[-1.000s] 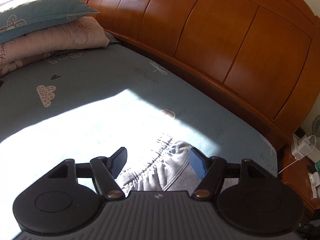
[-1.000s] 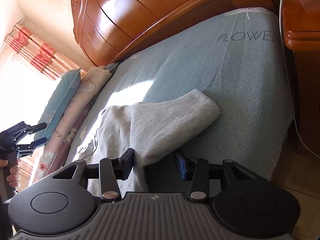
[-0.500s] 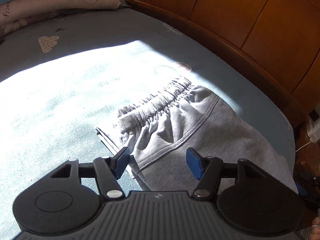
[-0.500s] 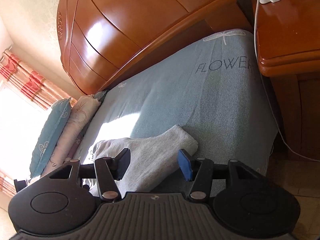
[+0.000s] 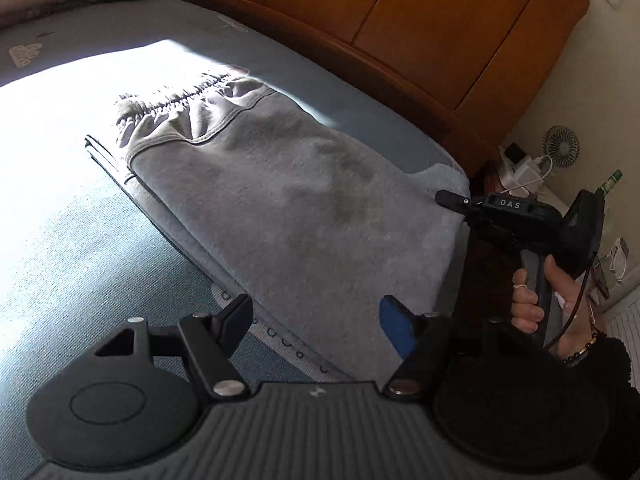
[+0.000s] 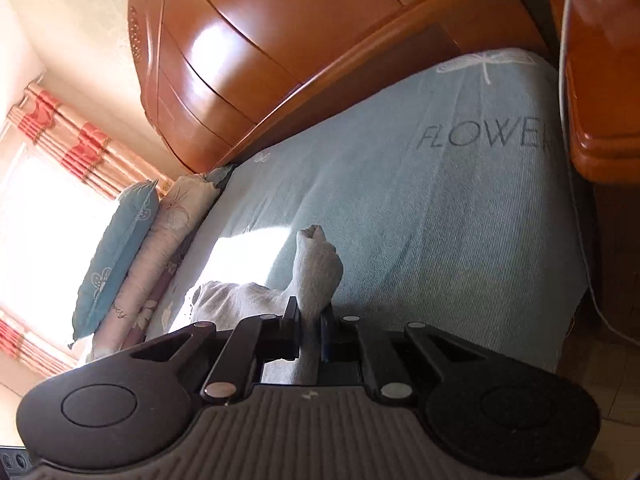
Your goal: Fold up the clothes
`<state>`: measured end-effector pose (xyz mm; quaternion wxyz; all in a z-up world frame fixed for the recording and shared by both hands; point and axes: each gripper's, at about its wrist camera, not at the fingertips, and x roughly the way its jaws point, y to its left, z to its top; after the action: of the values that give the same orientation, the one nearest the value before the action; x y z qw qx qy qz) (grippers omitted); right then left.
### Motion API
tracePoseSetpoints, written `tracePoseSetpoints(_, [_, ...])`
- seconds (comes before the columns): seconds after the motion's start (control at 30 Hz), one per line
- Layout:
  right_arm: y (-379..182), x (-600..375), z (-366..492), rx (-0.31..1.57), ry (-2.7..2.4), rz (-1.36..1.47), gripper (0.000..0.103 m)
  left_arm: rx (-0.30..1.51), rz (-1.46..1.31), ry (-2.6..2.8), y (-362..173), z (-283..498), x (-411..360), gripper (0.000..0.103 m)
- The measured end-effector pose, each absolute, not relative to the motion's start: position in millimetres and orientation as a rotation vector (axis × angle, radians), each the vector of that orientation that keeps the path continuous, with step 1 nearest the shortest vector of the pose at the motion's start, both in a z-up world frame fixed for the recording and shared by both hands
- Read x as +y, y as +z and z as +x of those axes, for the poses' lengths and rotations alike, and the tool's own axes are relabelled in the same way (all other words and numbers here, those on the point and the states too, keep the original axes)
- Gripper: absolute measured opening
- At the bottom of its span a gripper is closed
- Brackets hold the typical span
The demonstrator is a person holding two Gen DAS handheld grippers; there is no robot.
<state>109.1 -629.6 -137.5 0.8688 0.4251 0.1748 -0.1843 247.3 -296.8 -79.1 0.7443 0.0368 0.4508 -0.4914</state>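
Hard sunlight from the window [image 6: 44, 236] burns out to white and throws a glaring patch across the bed [image 5: 60, 92], the headboard [image 6: 224, 52] gleams, near parts lie in deep shadow, and fisheye bending curves every edge.

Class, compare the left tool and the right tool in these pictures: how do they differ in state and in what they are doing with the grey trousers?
The left tool stands open over the grey trousers, gripping nothing; the right tool has just closed and is shut on their folded end. Both point at the same garment on the bed.
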Motion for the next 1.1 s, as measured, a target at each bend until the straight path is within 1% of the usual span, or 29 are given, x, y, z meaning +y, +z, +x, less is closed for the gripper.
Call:
tracePoseSetpoints(0.07, [-138.1, -626.3, 115.9, 0.431, -0.417, 0.799, 0.012, 0.990, 0.084, -1.071, -76.8, 242.4, -293.4, 0.070])
tracePoseSetpoints(0.1, [-143.5, -626.6, 119.7, 0.480, -0.441, 0.784, 0.017, 0.982, 0.088, -1.069, -74.0, 240.0, -292.3, 0.070])
tracePoseSetpoints(0.13, [-146.2, -627.7, 117.4, 0.480, -0.443, 0.797, 0.017, 0.974, 0.092, -1.066, -71.1, 237.5, -291.3, 0.070])
tracePoseSetpoints(0.17, [-143.2, -627.2, 113.6, 0.482, -0.463, 0.804, 0.021, 0.955, 0.097, -1.078, -66.1, 235.1, -290.8, 0.070])
tracePoseSetpoints(0.2, [-139.1, -626.4, 109.8, 0.487, -0.488, 0.808, 0.032, 0.937, 0.101, -1.090, -62.2, 232.7, -292.5, 0.070])
tracePoseSetpoints(0.23, [-132.7, -623.3, 104.6, 0.472, -0.511, 0.800, 0.039, 0.905, 0.112, -1.110, -57.7, 228.0, -296.2, 0.071])
tracePoseSetpoints(0.33, [-112.7, -609.9, 92.2, 0.423, -0.498, 0.749, 0.039, 0.837, 0.184, -1.191, -58.2, 208.7, -318.1, 0.072])
tracePoseSetpoints(0.4, [-102.6, -600.4, 89.0, 0.409, -0.457, 0.711, 0.039, 0.805, 0.267, -1.230, -68.4, 192.3, -332.9, 0.072])
tracePoseSetpoints(0.5, [-101.3, -592.0, 96.6, 0.463, -0.384, 0.688, 0.039, 0.813, 0.361, -1.245, -89.3, 171.8, -345.8, 0.072])
tracePoseSetpoints(0.57, [-106.7, -588.3, 101.6, 0.519, -0.383, 0.687, 0.043, 0.854, 0.391, -1.230, -103.4, 166.5, -345.1, 0.072])
tracePoseSetpoints(0.6, [-110.0, -586.7, 103.6, 0.545, -0.388, 0.682, 0.046, 0.839, 0.396, -1.223, -104.1, 163.9, -341.2, 0.072])
tracePoseSetpoints(0.67, [-109.3, -580.2, 106.4, 0.569, -0.373, 0.671, 0.046, 0.813, 0.384, -1.225, -93.6, 159.8, -328.6, 0.072])
tracePoseSetpoints(0.77, [-89.7, -569.3, 112.9, 0.529, -0.288, 0.608, 0.046, 0.753, 0.354, -1.209, -70.7, 155.8, -304.0, 0.078])
tracePoseSetpoints(0.8, [-79.2, -563.7, 120.8, 0.520, -0.240, 0.571, 0.045, 0.749, 0.343, -1.161, -66.7, 157.6, -296.9, 0.083])
tracePoseSetpoints(0.83, [-69.8, -558.1, 131.5, 0.519, -0.190, 0.540, 0.045, 0.746, 0.332, -1.112, -63.0, 159.5, -289.9, 0.084])
tracePoseSetpoints(0.87, [-60.7, -552.6, 142.7, 0.520, -0.141, 0.512, 0.044, 0.758, 0.322, -1.059, -61.6, 163.9, -283.5, 0.084])
tracePoseSetpoints(0.93, [-47.3, -536.2, 170.6, 0.532, -0.064, 0.438, 0.038, 0.776, 0.305, -0.949, -62.8, 173.1, -271.1, 0.084])
tracePoseSetpoints(1.1, [-48.3, -478.5, 252.0, 0.617, 0.058, 0.259, 0.035, 0.803, 0.258, -0.804, -67.8, 192.6, -240.5, 0.084])
